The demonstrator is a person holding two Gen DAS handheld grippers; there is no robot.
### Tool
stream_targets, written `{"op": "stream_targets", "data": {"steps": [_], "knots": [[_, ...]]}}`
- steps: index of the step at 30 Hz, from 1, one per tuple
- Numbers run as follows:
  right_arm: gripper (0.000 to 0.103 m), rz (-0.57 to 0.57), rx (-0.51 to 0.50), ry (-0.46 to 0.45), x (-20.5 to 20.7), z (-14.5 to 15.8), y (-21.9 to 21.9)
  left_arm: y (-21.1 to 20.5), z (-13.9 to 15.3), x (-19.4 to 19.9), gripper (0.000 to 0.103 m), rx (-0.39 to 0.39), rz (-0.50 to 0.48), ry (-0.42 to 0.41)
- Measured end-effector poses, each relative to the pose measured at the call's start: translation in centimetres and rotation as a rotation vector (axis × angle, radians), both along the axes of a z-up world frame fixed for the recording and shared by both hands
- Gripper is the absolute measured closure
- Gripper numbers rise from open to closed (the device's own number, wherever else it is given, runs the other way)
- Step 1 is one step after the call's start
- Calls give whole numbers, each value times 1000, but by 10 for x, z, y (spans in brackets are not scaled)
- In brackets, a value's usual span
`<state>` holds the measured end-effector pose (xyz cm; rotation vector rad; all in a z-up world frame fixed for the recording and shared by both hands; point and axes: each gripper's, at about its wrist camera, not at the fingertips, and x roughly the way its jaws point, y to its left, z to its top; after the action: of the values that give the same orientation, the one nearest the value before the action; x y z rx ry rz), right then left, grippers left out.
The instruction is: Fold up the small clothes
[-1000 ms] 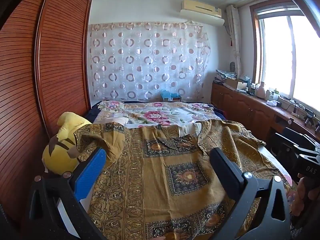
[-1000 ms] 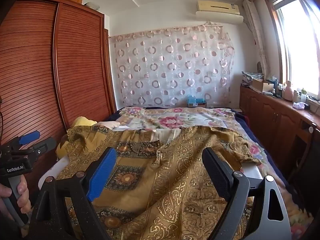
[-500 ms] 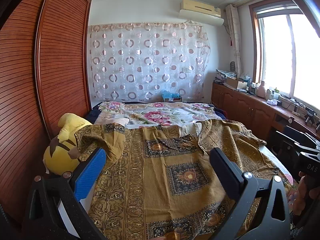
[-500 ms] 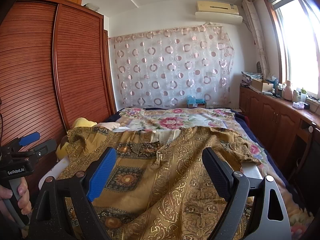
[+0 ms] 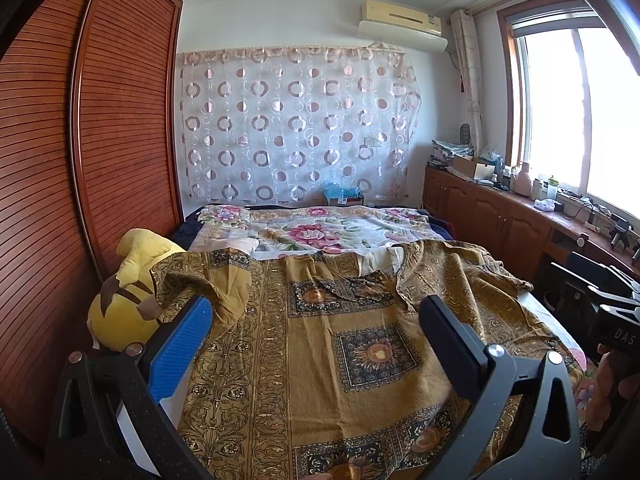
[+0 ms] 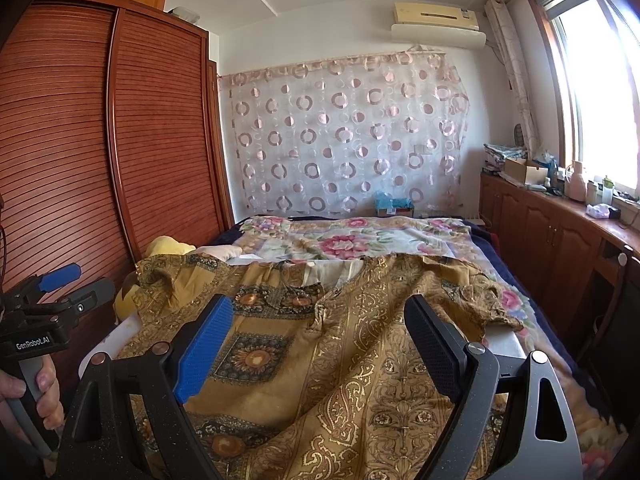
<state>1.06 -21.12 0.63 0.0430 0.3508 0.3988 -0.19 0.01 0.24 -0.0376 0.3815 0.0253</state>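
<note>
A mustard-gold patterned garment (image 5: 340,340) lies spread flat on the bed, collar toward the far end, short sleeves out to each side; it also shows in the right wrist view (image 6: 340,352). My left gripper (image 5: 316,336) is open and empty, held above the garment's lower middle. My right gripper (image 6: 320,340) is open and empty, above the garment's lower part, right of centre. The left gripper's body (image 6: 44,316) shows at the left edge of the right wrist view; the right gripper's body (image 5: 612,320) shows at the right edge of the left wrist view.
A yellow plush toy (image 5: 120,312) sits at the bed's left edge under the left sleeve. A floral bedsheet (image 5: 320,232) covers the far half. A slatted wooden wardrobe (image 5: 100,160) stands on the left. Wooden cabinets (image 5: 500,224) with clutter line the right wall under the window.
</note>
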Motion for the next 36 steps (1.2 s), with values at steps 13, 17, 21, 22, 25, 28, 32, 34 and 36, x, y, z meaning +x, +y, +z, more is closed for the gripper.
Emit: {"op": "stream_targets", "data": {"steps": [13, 17, 21, 22, 25, 28, 32, 34, 36], "knots": [[14, 1, 1, -1, 0, 0, 0, 1, 1, 0, 0, 1, -1, -3], [14, 2, 4, 1, 1, 0, 0, 0, 1, 0, 0, 2, 0, -4], [14, 4, 5, 1, 1, -1, 0, 0, 1, 0, 0, 4, 0, -4], [14, 3, 5, 1, 1, -1, 0, 0, 1, 0, 0, 4, 0, -4], [14, 2, 6, 0, 1, -1, 0, 0, 1, 0, 0, 4, -1, -5], [14, 2, 7, -1, 1, -1, -1, 0, 1, 0, 0, 5, 0, -4], [14, 3, 9, 0, 1, -2, -2, 0, 1, -1, 0, 5, 0, -6], [14, 2, 10, -1, 0, -2, -2, 0, 1, -1, 0, 6, 0, -6], [14, 3, 10, 0, 0, -2, -2, 0, 1, -1, 0, 6, -1, -7]]}}
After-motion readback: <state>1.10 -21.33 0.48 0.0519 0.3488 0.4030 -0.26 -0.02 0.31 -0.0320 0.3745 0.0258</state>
